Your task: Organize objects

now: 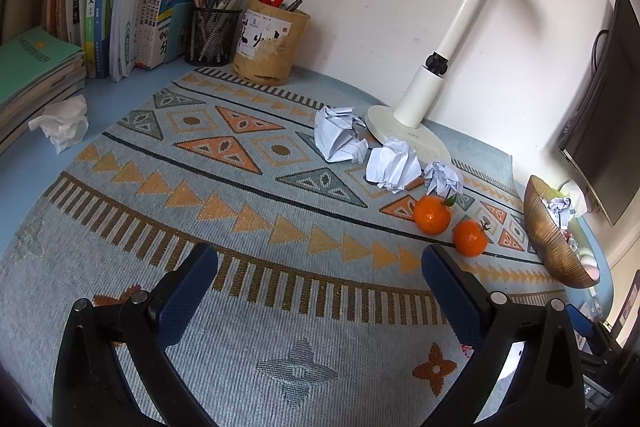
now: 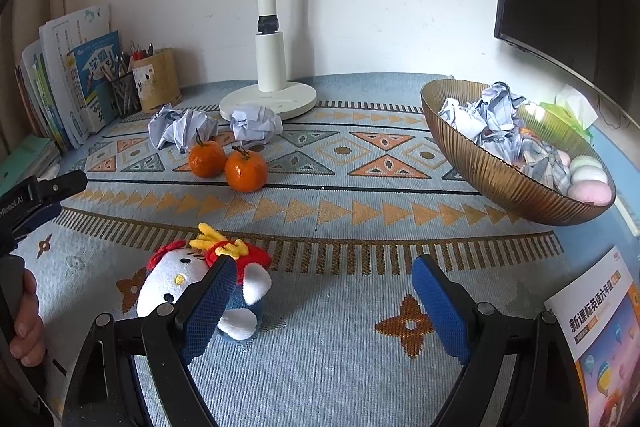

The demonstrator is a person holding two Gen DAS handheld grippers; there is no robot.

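Blue mesh-padded fingers of the right gripper [image 2: 324, 291] stand spread and empty, its left pad just overlapping a soft Hello Kitty plush [image 2: 192, 279] on the woven patterned mat [image 2: 320, 367]. To pick it up well, I judge it should centre over the squashy body before closing. Left gripper [image 1: 320, 283] likewise gapes empty; two glossy tangerines [image 1: 431, 215] and crumpled paper balls [image 1: 394, 165] lie beyond, near the ribbed bronze bowl [image 2: 492, 171].

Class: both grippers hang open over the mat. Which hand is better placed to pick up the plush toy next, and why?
Right. The plush toy lies just beside the right gripper, whose jaws are open. The left gripper sees only bare mat ahead.
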